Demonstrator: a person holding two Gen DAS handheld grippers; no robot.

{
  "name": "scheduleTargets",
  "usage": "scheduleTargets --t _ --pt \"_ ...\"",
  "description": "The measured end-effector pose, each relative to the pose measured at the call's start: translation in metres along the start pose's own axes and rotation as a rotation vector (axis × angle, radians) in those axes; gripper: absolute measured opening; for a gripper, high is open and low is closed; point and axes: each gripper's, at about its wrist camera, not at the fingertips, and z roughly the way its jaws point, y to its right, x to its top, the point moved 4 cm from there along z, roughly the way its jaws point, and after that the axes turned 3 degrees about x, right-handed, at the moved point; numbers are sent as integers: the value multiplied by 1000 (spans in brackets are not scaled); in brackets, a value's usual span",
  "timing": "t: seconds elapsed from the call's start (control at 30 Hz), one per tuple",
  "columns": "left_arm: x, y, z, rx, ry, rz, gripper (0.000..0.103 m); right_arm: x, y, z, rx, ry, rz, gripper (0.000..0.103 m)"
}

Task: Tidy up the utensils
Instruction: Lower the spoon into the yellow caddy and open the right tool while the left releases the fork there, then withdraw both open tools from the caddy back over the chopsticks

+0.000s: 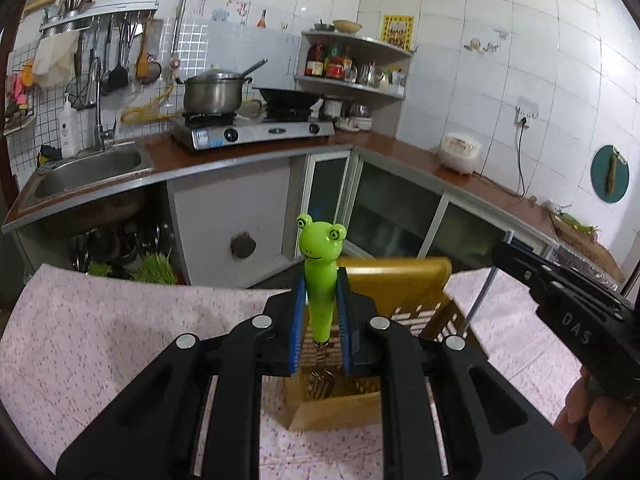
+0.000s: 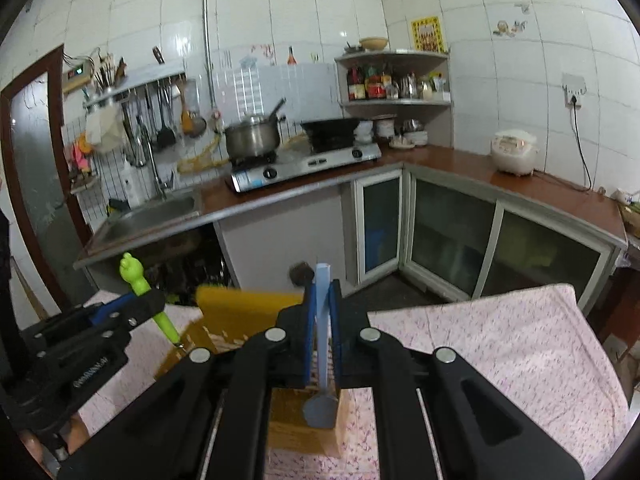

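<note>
Light, stiff, slick frog-handled fork pinched mid-handle in left gripper jaws, tines down at 6 o'clock over yellow holder; right gripper jaws clamped on blue spoon.

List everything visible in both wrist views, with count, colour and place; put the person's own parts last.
fork: one, green frog handle, in left tongs above holder
spoon: one, pale blue, in right tongs, bowl down
utensil holder: one, yellow-brown, on table
tablecloth: one, pink patterned, over table
pot: one, steel, on stove
wok: one, black, on stove
sink: one, steel, counter left
rice cooker: one, white, counter right
left tongs: black, blue pads, shut
right tongs: black, blue pads, shut
</note>
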Motion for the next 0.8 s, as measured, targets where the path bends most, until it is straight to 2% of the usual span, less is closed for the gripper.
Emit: scheduleTargets --t 0.17,0.27,0.33,0.4,0.5,0.53,0.57,0.6,0.63,0.8 --pt "-14 -2 3 36 -15 21 14 -21 -2 15 16 -39 -15 7" --pt "-18 -5 1 57 -2 25 19 -28 -6 16 20 -38 -51 7" --pt "-19 -5 -4 58 17 23 22 -31 -3 17 25 -47 -31 8" --pt "-17 -5 -14 55 46 15 39 -33 2 14 32 -49 0 9" --pt "-13 -5 -33 65 84 27 50 -31 9 4 16 -40 15 9" --pt "-11 -5 -40 71 94 32 52 -30 10 -1 18 -36 21 17" --pt "-10 -6 -47 78 105 34 59 -29 12 -6 21 -32 27 27" --pt "-8 -8 -56 88 119 30 67 -29 15 -12 24 -24 36 51" --pt "-8 -11 -64 92 128 23 71 -27 18 -24 23 1 45 60" --pt "-18 -20 -100 123 150 21 95 -30 27 -64 -21 27 22 60"
